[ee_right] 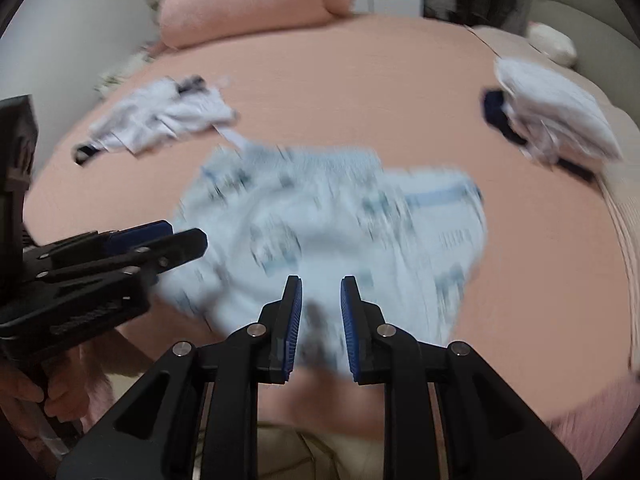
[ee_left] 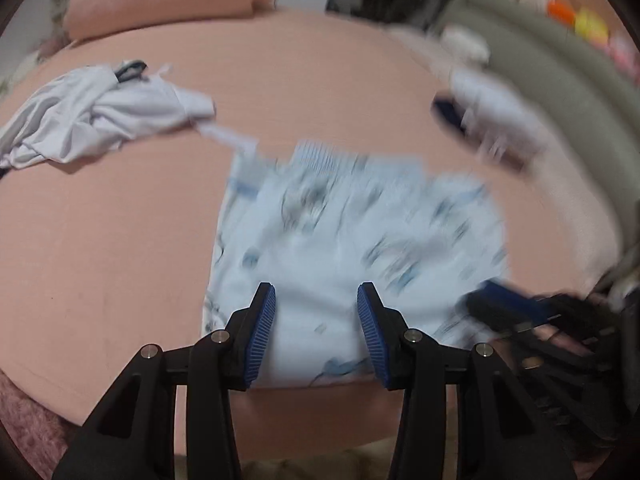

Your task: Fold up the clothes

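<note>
Shorts (ee_left: 352, 236) lie flat mid-bed (ee_left: 120, 240), near hem just under both grippers. My left gripper (ee_left: 316, 300) has its jaws well apart over the hem, nothing pinched. Right gripper (ee_right: 320, 292) jaws stand narrowly apart, pads off the cloth. Frames blurred. Next, I judge: settle first, pinch both near corners through all layers, then lift evenly toward the waistband

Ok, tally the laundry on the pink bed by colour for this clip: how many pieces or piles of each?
Light blue patterned garment: 1
White crumpled garment with dark trim: 1
White folded pile with navy edge: 1
Total: 3
</note>
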{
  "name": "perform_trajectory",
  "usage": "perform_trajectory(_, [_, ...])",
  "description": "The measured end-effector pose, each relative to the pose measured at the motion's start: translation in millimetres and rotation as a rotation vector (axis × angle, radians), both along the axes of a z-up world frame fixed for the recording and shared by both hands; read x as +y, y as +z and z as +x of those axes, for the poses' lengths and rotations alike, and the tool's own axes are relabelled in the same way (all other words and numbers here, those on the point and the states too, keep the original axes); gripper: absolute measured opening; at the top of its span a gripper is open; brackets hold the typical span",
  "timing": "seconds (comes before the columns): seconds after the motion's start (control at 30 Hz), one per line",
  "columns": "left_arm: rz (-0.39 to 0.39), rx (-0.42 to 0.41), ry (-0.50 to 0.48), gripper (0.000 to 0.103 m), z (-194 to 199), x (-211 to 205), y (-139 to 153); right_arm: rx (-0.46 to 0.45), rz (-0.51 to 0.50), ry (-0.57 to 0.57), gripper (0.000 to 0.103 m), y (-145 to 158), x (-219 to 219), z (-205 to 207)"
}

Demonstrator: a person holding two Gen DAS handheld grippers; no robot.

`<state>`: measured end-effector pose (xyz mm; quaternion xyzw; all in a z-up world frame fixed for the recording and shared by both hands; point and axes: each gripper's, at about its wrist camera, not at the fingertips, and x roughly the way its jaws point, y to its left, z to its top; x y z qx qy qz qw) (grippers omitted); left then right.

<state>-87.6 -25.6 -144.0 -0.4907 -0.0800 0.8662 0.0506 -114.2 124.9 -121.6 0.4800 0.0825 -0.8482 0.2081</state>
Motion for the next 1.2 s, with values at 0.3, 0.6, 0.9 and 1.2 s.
perform_trajectory(0.3, [0.036, 0.032, 0.11, 0.045, 6.4, -37.7, 9.3, -0.065, -0.167, -0.152, 0.019, -0.6, 80.0, -10.8])
perform_trajectory(0.6, [-0.035, -0.071, 0.287, 0.047, 6.9, -87.4, -5.6, -0.069, -0.054, -0.179, 0.019, -9.2, 94.2, -13.3])
perform_trajectory(0.9, [0.067, -0.091, 0.141, 0.046, 14.5, -72.0, -5.5, -0.136, -0.046, -0.156, 0.028, -17.6, 88.5, -12.5])
perform_trajectory(1.2, [0.121, -0.125, 0.046, 0.047, 26.0, -57.2, -6.8, -0.161, -0.139, -0.172, 0.029, -17.2, 106.2, -8.9])
